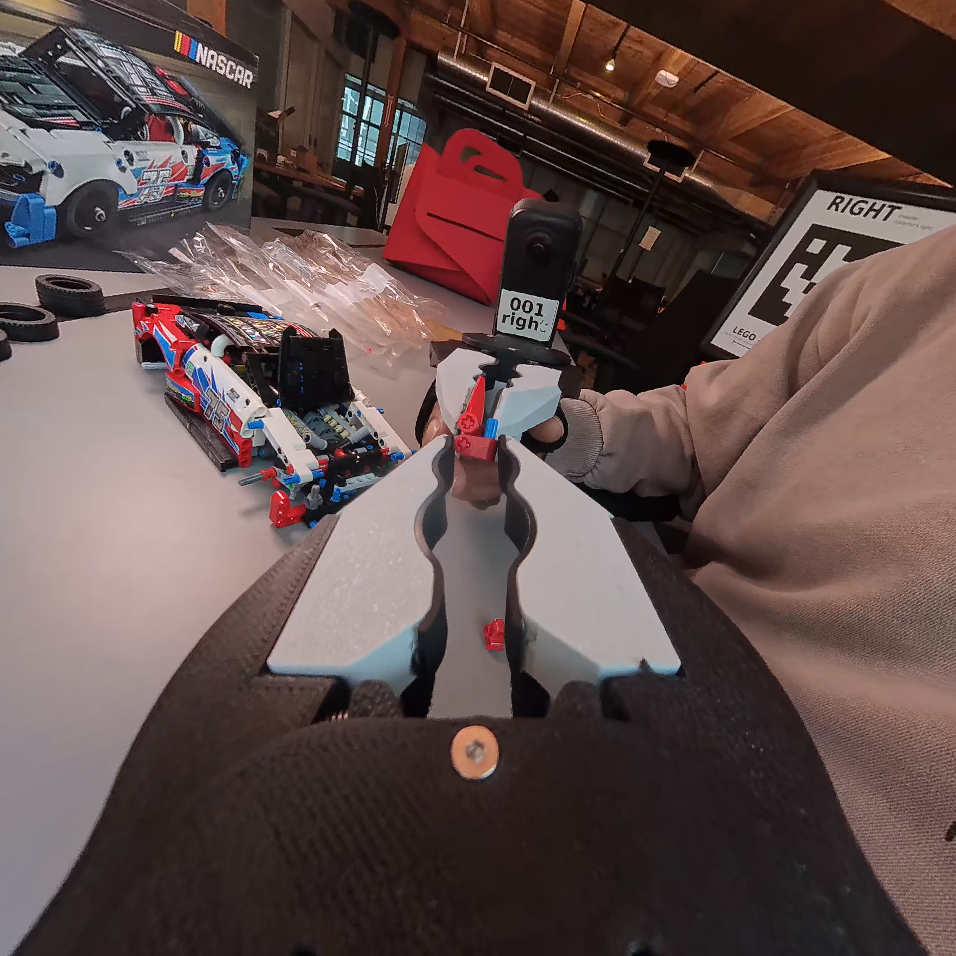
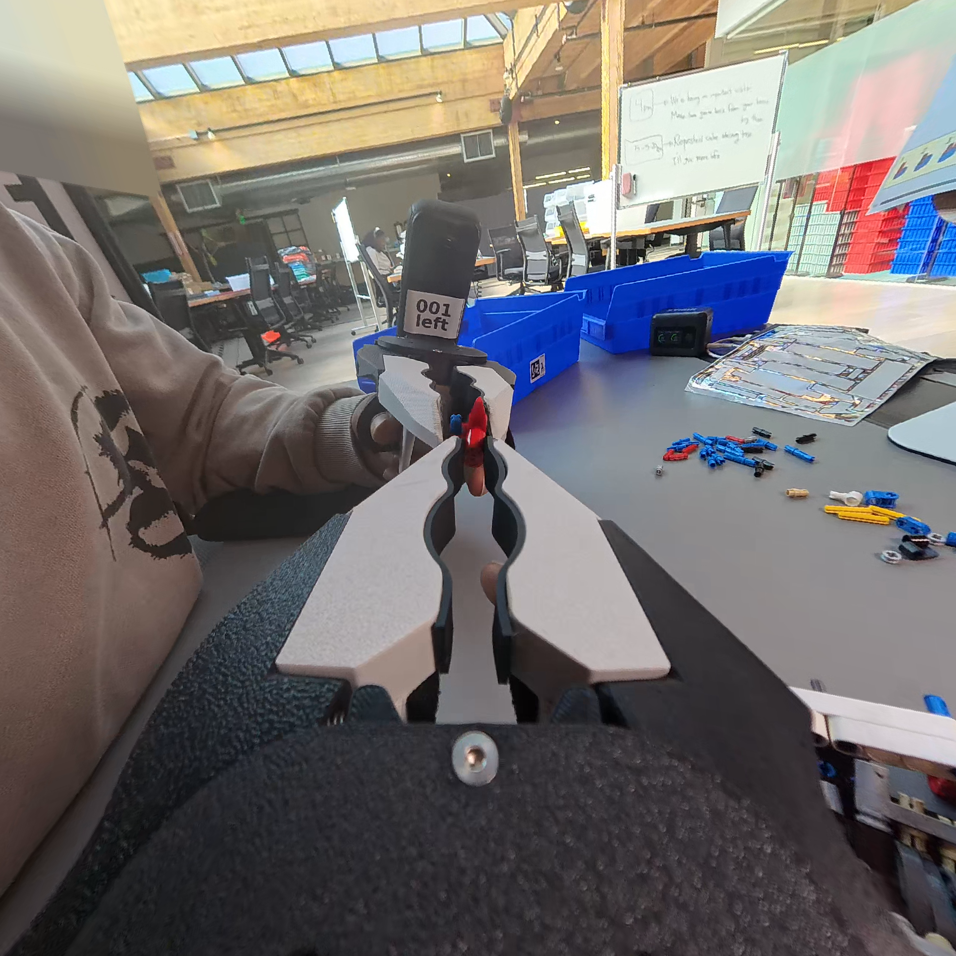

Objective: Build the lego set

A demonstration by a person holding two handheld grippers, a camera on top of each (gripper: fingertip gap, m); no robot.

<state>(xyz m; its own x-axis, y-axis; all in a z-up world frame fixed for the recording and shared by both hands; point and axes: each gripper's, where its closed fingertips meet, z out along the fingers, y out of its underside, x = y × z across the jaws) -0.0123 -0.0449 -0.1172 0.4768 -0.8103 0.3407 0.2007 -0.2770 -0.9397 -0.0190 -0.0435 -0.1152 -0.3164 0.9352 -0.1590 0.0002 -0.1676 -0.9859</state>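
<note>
My left gripper (image 1: 475, 449) is shut on a small red connector (image 1: 476, 448), held above the grey table (image 1: 129, 517). My right gripper (image 2: 472, 449) faces it tip to tip and is shut on a red angled piece (image 1: 474, 411) with a blue pin (image 1: 490, 428). The two pieces touch between the tips, and they show in the right wrist view as a red cluster (image 2: 473, 432). The partly built race car model (image 1: 248, 393) lies to the left on the table. A small red piece (image 1: 494, 633) lies on the table under my left gripper.
Black tyres (image 1: 70, 295), the set's box (image 1: 124, 129), empty plastic bags (image 1: 310, 279) and a red paper bag (image 1: 455, 217) stand behind the car. On the right lie loose blue, red and yellow pieces (image 2: 724, 450), a sticker sheet (image 2: 807, 372) and blue bins (image 2: 672, 305). The grippers are tip to tip, or close to it. The partly built race car model (image 1: 248, 393) is about 20 cm from both grippers' fingertips.
</note>
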